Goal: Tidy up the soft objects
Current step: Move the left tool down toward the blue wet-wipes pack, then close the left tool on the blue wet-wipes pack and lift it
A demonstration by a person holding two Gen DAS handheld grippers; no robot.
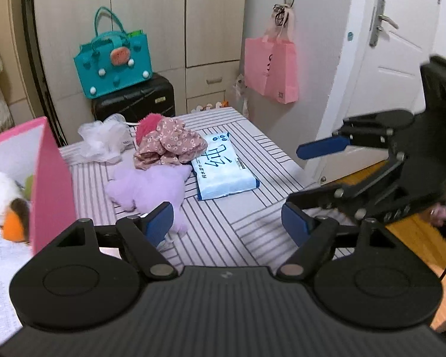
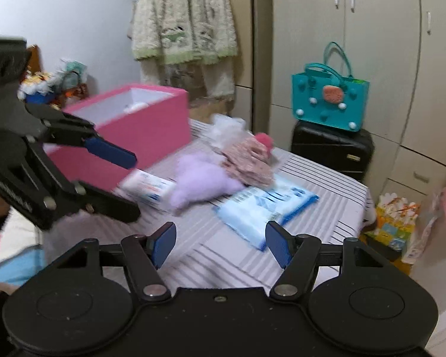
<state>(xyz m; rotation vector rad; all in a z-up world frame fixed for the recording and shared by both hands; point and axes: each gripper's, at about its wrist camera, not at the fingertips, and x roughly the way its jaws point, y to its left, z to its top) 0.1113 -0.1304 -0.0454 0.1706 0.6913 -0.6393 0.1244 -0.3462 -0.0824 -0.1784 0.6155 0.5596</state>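
Hovering tools: left tool (image 1: 227, 224) and right tool (image 2: 221, 244) above the striped bed (image 1: 246, 208), both spread wide, gripping nothing.
Soft objects: purple plush (image 1: 151, 189) under floral cloth (image 1: 171, 144), beside the pink box (image 2: 139, 131).
Writing: wipes pack (image 1: 223, 168) shows large Chinese characters.
Room: teal bag (image 1: 114, 59) on black suitcase (image 1: 139, 101).

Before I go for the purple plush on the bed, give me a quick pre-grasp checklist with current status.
1. Left gripper open, holding nothing: ok.
2. Right gripper open, holding nothing: ok.
3. Fluffy purple plush toy in view: ok.
4. Plush free on top: not ok, crumpled floral pink cloth overlaps its far edge.
5. Pink open-top box upright, open: ok.
6. Room left in box: cannot tell.
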